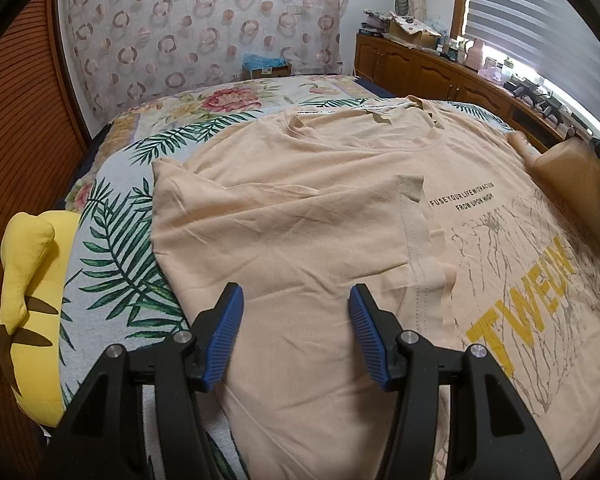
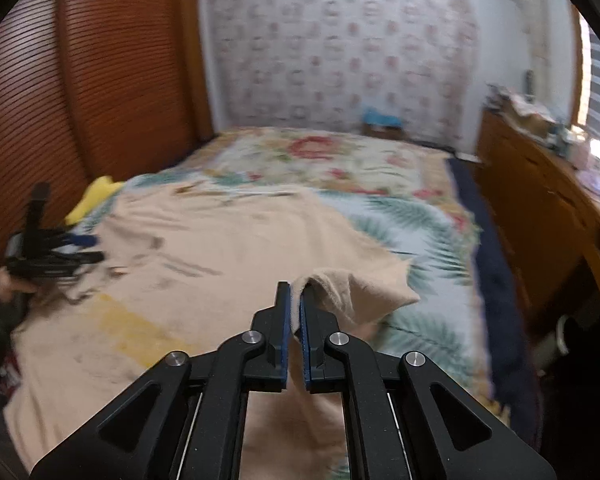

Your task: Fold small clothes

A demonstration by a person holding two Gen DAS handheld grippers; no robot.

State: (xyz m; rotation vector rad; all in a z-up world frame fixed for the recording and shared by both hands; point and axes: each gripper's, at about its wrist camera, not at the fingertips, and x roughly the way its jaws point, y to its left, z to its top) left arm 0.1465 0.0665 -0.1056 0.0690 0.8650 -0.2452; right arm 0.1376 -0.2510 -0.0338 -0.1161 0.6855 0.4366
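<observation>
A peach T-shirt lies spread face up on a bed covered with a floral and palm-leaf quilt; one sleeve is folded inward across the chest, its hem lying beside small black lettering, with large yellow letters printed lower down. The left gripper hovers over the folded side of the shirt, its blue-padded jaws standing apart with nothing between them; the cloth beneath lies flat. The right gripper has its jaws clamped on a bunched edge of the T-shirt's fabric, which rises in a small fold from between the blue pads and drapes off to the right over the quilt; this view is blurred. In the right wrist view the left gripper appears at the far left edge, held in a person's hand. A yellow plush toy rests at the bed's edge beside a slatted wooden wardrobe; a patterned curtain hangs behind the bed, and a wooden cabinet crowded with boxes runs below a window with blinds.
</observation>
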